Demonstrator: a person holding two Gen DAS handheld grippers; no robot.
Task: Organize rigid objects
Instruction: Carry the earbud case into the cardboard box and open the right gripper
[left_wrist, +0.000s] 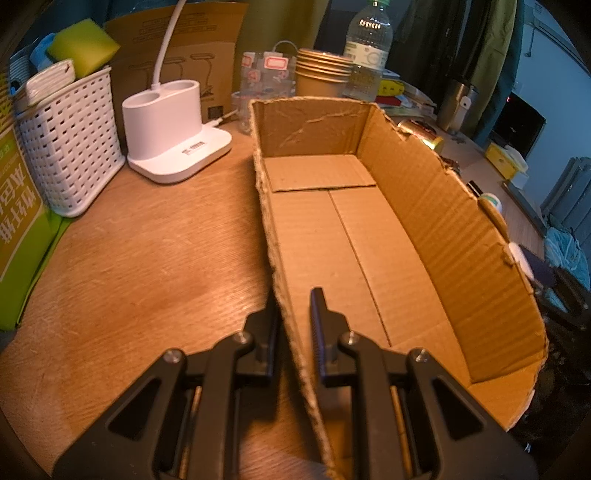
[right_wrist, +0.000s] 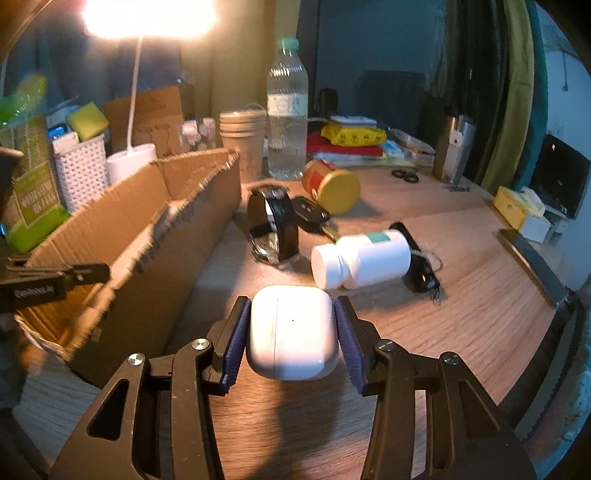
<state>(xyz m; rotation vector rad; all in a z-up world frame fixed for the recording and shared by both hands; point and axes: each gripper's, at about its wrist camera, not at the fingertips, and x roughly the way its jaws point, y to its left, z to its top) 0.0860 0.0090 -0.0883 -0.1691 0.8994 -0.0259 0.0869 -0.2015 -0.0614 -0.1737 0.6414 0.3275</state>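
While left fingers (left_wrist: 293, 325) pinch the box wall (left_wrist: 295, 350), right fingers (right_wrist: 293, 334) clamp the white case (right_wrist: 291, 332), hiding its sides.

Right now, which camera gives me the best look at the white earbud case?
The right wrist view: the white earbud case sits centred and close between the right gripper's jaws. The left wrist view does not show it, only the empty cardboard box.
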